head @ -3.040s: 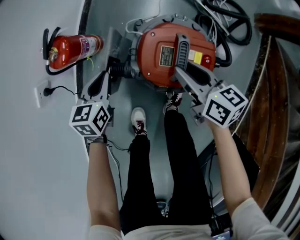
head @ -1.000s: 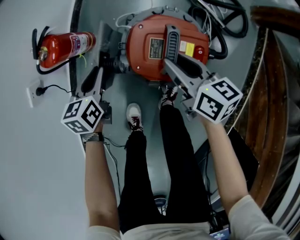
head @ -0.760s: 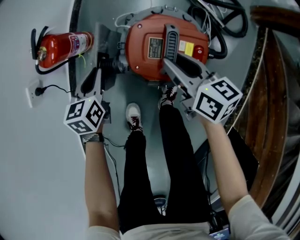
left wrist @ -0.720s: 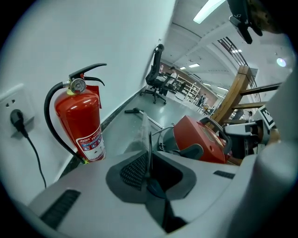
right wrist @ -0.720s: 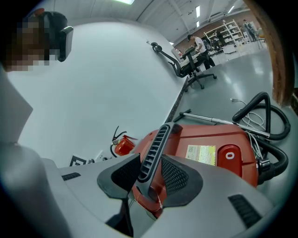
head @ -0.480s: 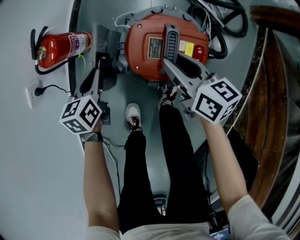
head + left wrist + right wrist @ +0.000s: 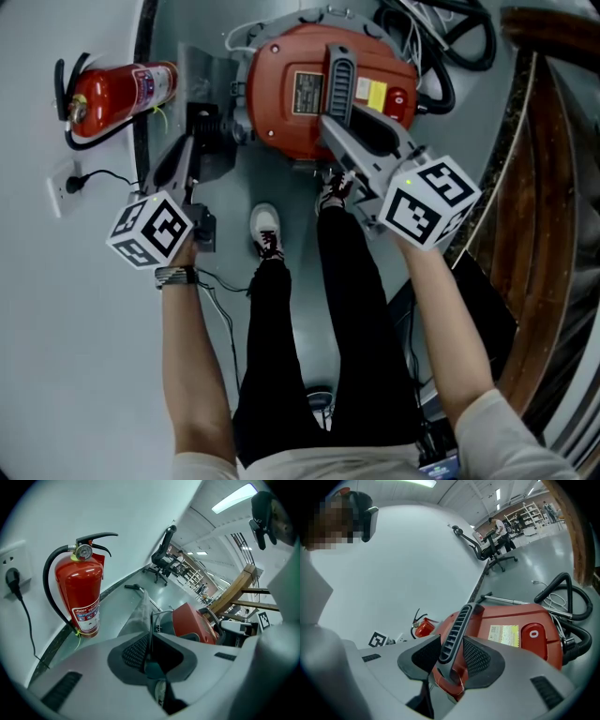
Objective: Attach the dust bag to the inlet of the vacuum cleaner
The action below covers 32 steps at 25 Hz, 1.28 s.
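dust bag (image 7: 136, 616) pinched, vacuum handle (image 7: 457, 626) clamped

Grey floor (image 7: 284, 185), red vacuum cleaner (image 7: 281, 112) on it, fire extinguisher (image 7: 117, 92) by the wall (image 7: 56, 300), black hose (image 7: 444, 90), perhaps cables (image 7: 552, 603), behind

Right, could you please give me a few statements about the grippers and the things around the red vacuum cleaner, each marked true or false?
1. The right gripper is clamped on the dark grey ribbed handle of the red vacuum cleaner. True.
2. The left gripper is open and empty. False: its jaws are shut on the edge of the grey fabric dust bag.
3. The red fire extinguisher stands against the white wall. True.
4. The white wall socket has nothing plugged in. False: a black plug with its cable sits in it.
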### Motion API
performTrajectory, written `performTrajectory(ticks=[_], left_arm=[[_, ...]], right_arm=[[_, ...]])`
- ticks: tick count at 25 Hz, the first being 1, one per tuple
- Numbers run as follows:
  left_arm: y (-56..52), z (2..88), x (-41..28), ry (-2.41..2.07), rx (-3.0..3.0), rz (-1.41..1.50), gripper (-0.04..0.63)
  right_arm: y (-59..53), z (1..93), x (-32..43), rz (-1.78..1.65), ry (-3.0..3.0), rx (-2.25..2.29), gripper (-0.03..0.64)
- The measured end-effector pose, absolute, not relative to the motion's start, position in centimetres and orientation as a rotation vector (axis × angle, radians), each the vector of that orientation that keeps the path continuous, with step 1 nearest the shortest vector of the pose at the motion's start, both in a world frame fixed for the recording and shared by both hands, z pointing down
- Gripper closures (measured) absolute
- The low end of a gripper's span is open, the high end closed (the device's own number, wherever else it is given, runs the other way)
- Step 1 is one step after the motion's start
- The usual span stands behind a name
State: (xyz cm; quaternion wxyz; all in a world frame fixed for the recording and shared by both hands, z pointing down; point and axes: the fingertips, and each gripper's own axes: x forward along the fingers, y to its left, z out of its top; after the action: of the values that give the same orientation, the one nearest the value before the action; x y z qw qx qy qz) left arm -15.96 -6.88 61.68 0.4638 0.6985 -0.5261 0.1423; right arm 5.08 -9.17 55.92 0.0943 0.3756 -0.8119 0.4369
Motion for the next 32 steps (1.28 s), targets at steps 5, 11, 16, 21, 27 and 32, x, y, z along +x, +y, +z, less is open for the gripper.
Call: performTrajectory(ticks=[5, 11, 16, 21, 27, 32], left_arm=[[-6.9, 61.5, -15.5, -1.284, 1.746, 0.4, 0.571], [-6.8, 61.4, -15.2, -1.274, 1.758, 0.42, 0.571], [-6.7, 61.3, -14.9, -1.255, 1.768, 0.434, 0.571], [-6.6, 61.2, -14.6, -1.247, 1.78, 0.451, 0.569], [-6.5, 61.2, -13.7, -1.229, 1.788, 0.466, 0.565], [-6.5, 61.1, -13.7, -1.228, 1.779, 0.451, 0.565]], right_arm=[[-9.1, 56.0, 5.0, 1.297, -2.42, 1.101, 0.468], [-9.1, 56.1, 5.0, 1.31, -2.424, 1.107, 0.468], [-9.0, 56.1, 5.0, 1.321, -2.42, 1.118, 0.468], [-8.9, 56.3, 4.8, 1.337, -2.409, 1.132, 0.468], [-8.9, 56.4, 4.8, 1.345, -2.403, 1.125, 0.468], [-8.9, 56.4, 4.8, 1.357, -2.399, 1.112, 0.468]])
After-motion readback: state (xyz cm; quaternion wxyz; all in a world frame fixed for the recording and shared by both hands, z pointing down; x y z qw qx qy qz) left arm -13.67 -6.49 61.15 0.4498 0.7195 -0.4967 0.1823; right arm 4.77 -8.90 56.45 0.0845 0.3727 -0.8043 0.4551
